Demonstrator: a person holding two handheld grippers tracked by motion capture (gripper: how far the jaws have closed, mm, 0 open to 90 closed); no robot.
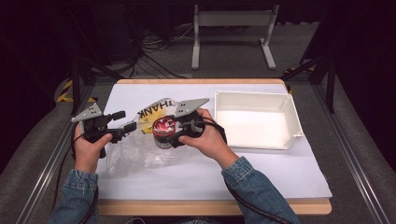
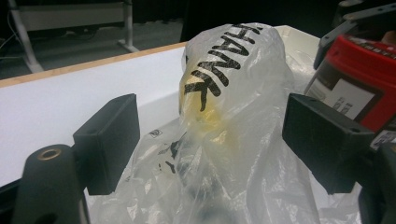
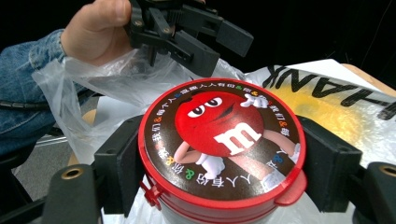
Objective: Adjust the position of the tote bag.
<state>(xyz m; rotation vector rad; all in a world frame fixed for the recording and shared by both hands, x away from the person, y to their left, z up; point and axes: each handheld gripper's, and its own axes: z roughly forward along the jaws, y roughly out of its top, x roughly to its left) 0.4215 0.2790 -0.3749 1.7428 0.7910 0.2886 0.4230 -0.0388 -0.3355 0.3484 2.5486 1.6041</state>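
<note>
A round tub with a red lid and a cartoon candy figure (image 3: 219, 135) sits between the pads of my right gripper (image 3: 222, 163), which is shut on its sides. In the high view the tub (image 1: 163, 124) is held above a crumpled clear plastic bag (image 1: 140, 149) printed "THANK", left of the table's centre. My left gripper (image 2: 210, 144) stands open, its jaws wide apart with the loose bag (image 2: 233, 93) bulging up between them; the pads do not press on it. The left gripper (image 1: 126, 120) is just left of the tub (image 2: 359, 88).
A white rectangular bin (image 1: 254, 95) stands on the right half of the white table sheet (image 1: 210, 177), close to the right hand. The wooden table edge runs along the front. Beyond the table a white metal stand (image 1: 233, 18) and cables lie on the floor.
</note>
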